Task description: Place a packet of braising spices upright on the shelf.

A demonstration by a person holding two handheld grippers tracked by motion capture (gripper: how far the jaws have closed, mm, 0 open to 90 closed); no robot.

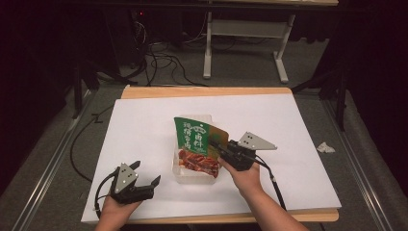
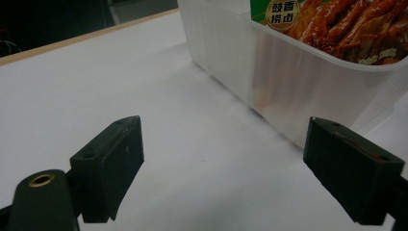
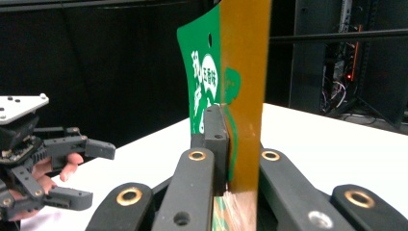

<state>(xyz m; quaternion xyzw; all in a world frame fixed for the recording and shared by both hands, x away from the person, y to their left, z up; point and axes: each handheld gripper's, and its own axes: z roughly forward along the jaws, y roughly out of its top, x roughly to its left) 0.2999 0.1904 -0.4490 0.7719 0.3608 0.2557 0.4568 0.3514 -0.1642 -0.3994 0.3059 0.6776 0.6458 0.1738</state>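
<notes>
- Nearest, the left tongs (image 1: pixel 143 179) rest spread and empty on the white surface (image 1: pixel 144 130).
- Beyond, the right tongs (image 1: pixel 215 143) pinch the green snack packet (image 1: pixel 197 144), half inside the clear plastic tub (image 1: pixel 179 174).
- Judged step: seating it; next, lower, then release.

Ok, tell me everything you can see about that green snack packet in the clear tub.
The snack packet is a flat, glossy pouch, green at the top with white lettering, an orange-brown side band and a photo of reddish glazed meat lower down. It stands tilted, its lower end inside the translucent plastic tub. The right gripper is shut on its edge.
</notes>
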